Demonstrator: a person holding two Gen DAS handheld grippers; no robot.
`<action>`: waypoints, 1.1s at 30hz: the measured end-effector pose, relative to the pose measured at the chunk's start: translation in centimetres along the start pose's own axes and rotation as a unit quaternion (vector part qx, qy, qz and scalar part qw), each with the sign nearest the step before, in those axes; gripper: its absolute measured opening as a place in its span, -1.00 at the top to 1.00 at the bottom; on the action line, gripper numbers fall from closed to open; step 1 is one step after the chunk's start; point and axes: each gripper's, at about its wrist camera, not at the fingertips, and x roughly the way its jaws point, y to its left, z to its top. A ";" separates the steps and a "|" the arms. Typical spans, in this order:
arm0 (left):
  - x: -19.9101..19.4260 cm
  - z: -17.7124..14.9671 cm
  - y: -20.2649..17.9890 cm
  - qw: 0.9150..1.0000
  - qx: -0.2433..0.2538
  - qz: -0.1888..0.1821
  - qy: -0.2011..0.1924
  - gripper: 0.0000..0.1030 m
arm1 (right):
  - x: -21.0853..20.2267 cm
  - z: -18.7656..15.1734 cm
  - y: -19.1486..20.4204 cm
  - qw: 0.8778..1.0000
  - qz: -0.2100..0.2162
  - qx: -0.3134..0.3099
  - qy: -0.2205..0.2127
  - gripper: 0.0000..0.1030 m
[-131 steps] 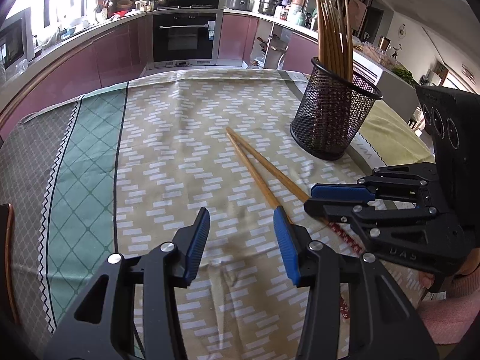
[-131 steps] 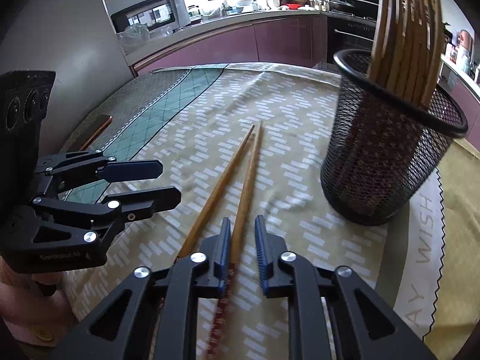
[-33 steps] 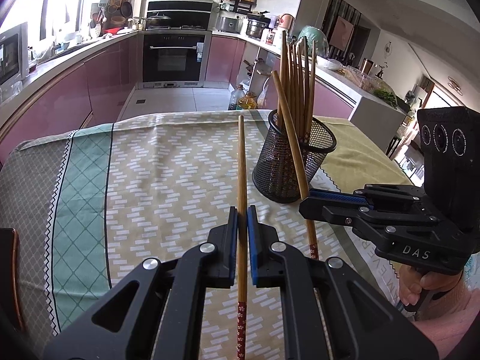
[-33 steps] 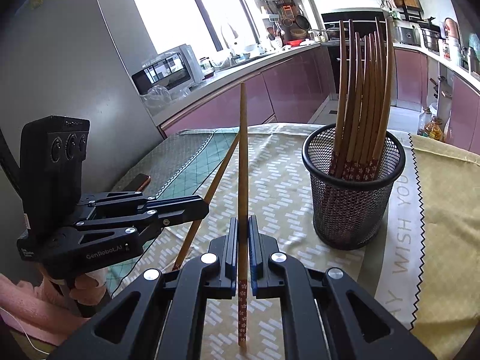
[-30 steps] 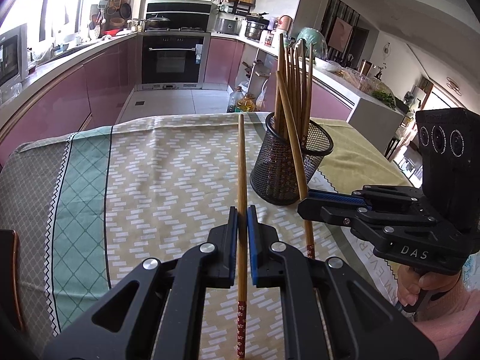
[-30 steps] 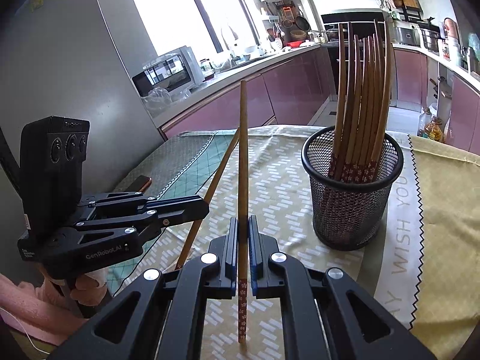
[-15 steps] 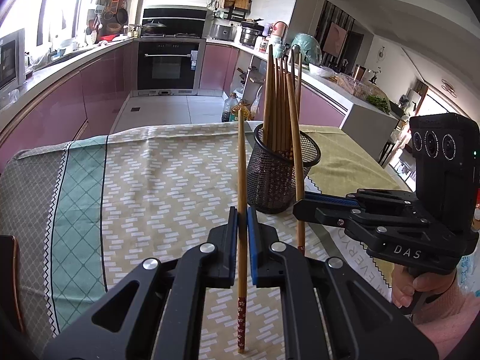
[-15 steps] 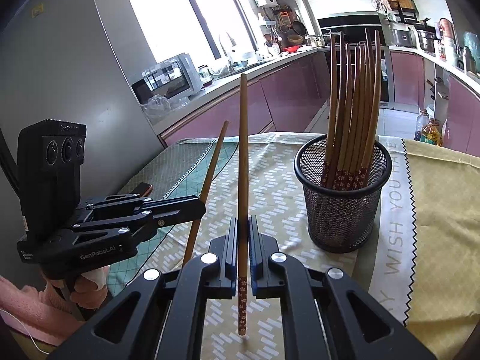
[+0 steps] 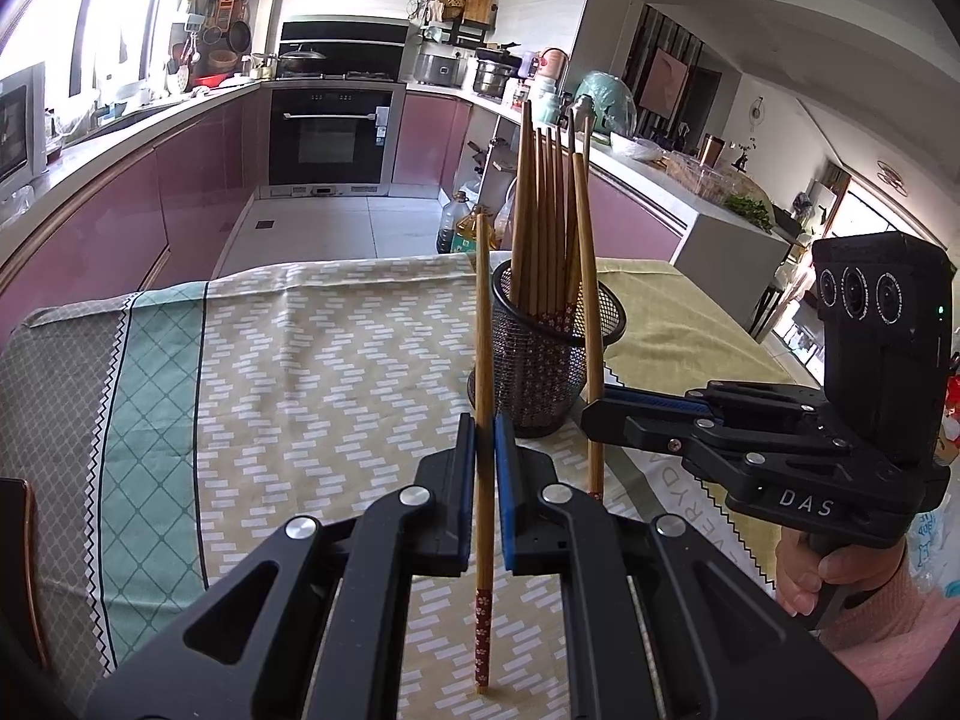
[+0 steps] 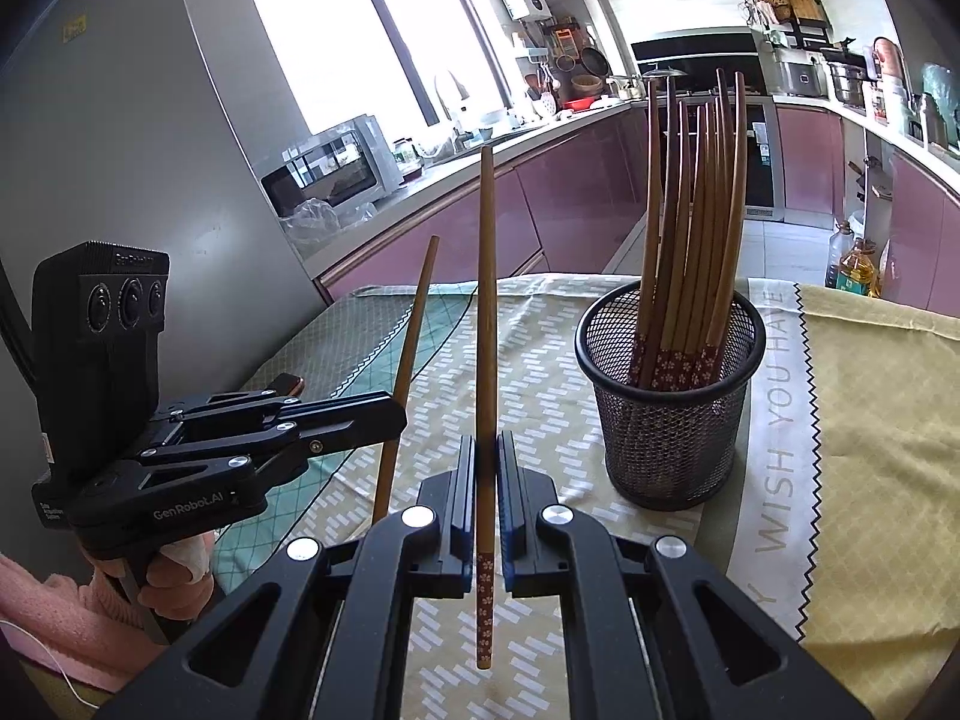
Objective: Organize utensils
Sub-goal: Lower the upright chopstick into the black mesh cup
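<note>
Bamboo chopsticks are held upright above the cloth-covered tabletop (image 9: pixel 336 360), one in each gripper. The left gripper (image 9: pixel 485 438) is clamped tight on the left chopstick (image 9: pixel 483 324), whose red flower-patterned end hangs below the blue pads and whose plain end points up. The right gripper (image 10: pixel 486 462) is likewise closed fast on the right chopstick (image 10: pixel 486 300), patterned end down, clear of the cloth. In the left wrist view the right gripper is seen from the side, near the right edge of the tabletop, with its chopstick standing just in front of the mesh holder (image 9: pixel 543 372). In the right wrist view the left gripper is seen near the left edge, gripped by a hand (image 10: pixel 174 576) in a pink sleeve (image 10: pixel 54 618).

The black mesh holder stands on the tabletop toward its far right part, beside a lettered border of the cloth. A bundle of chopsticks (image 10: pixel 696 228) is stood inside it, patterned ends down, leaning against the rim. Both held chopsticks are apart from the holder and outside it.
</note>
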 end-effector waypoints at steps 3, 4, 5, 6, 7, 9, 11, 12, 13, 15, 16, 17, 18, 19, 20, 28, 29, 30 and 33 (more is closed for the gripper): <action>-0.2 0.1 -0.1 1.000 0.000 -0.001 -0.002 0.86 | -0.2 0.1 0.0 1.000 -0.001 0.001 -0.003 0.89; -0.2 0.2 -0.2 1.000 0.001 -0.001 -0.003 0.86 | -0.2 0.1 0.0 1.000 -0.002 0.001 -0.004 0.89; -0.2 0.2 -0.2 1.000 0.001 -0.002 -0.003 0.86 | -0.1 0.2 0.0 1.000 -0.003 0.001 -0.004 0.89; -0.3 0.3 -0.3 1.000 0.000 -0.002 -0.004 0.86 | -0.2 0.2 -0.1 1.000 -0.003 0.002 -0.005 0.89; -0.3 0.3 -0.3 1.000 0.000 -0.002 -0.005 0.86 | -0.2 0.3 -0.1 1.000 -0.003 0.002 -0.006 0.89; -0.3 0.4 -0.3 1.000 0.000 -0.003 -0.005 0.86 | -0.4 0.2 -0.2 1.000 -0.004 0.002 -0.007 0.89; -0.3 0.4 -0.3 1.000 0.000 -0.003 -0.006 0.86 | -0.5 0.2 -0.2 1.000 -0.004 0.002 -0.009 0.89; -0.4 0.5 -0.3 1.000 0.001 -0.003 -0.007 0.86 | -0.5 0.3 -0.2 1.000 -0.005 0.002 -0.010 0.89; -0.4 0.5 -0.4 1.000 0.001 -0.003 -0.008 0.86 | -0.6 0.2 -0.2 1.000 -0.005 0.001 -0.011 0.89; -0.5 0.6 -0.5 1.000 0.001 -0.003 -0.009 0.86 | -0.7 0.3 -0.3 1.000 -0.005 0.002 -0.012 0.89; -0.5 0.6 -0.5 1.000 0.001 -0.003 -0.010 0.86 | -0.7 0.3 -0.3 1.000 -0.006 0.002 -0.013 0.89; -0.6 0.6 -0.6 1.000 0.002 -0.003 -0.011 0.86 | -0.8 0.3 -0.4 1.000 -0.006 0.003 -0.014 0.89; -0.6 0.6 -0.6 1.000 0.002 -0.003 -0.011 0.86 | -0.8 0.3 -0.4 1.000 -0.006 0.003 -0.014 0.89; -0.6 0.7 -0.6 1.000 0.001 -0.003 -0.011 0.86 | -0.9 0.3 -0.5 1.000 -0.006 0.002 -0.015 0.89; -0.6 0.7 -0.6 1.000 0.002 -0.003 -0.012 0.86 | -1.0 0.3 -0.5 1.000 -0.007 0.002 -0.016 0.89; -0.7 1.1 -0.7 1.000 0.004 -0.003 -0.016 0.86 | -1.5 0.6 -0.8 1.000 -0.010 0.003 -0.023 0.89; -0.8 1.1 -0.8 1.000 0.004 -0.004 -0.017 0.86 | -1.6 0.6 -0.8 1.000 -0.011 0.003 -0.024 0.89; -0.8 1.2 -0.8 1.000 0.005 -0.004 -0.018 0.86 | -1.6 0.6 -0.8 1.000 -0.011 0.002 -0.025 0.89; -0.9 1.3 -0.9 1.000 0.007 -0.005 -0.020 0.86 | -1.8 0.7 -0.9 1.000 -0.013 0.003 -0.028 0.89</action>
